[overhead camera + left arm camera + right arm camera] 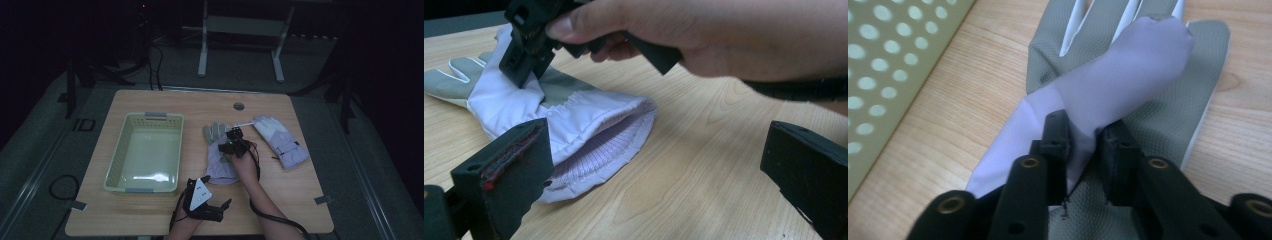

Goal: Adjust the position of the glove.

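A lavender-and-grey glove (220,162) lies palm up on the wooden table, cuff toward me. In the right gripper view its lavender thumb (1128,70) is folded across the grey palm. My right gripper (1083,135) points down onto the glove; its jaws stand slightly apart with the thumb's base between them, and the pads are not clearly pressing. It also appears from above (233,136) and in the left gripper view (526,45). My left gripper (214,195) rests near the table's front edge, open wide, facing the glove's cuff (599,145) with nothing between its jaws.
A second, matching glove (280,140) lies back up to the right, a thin cord running from its fingertips. A pale green perforated basket (116,160) stands empty on the left half of the table; its wall (878,60) is close to the near glove.
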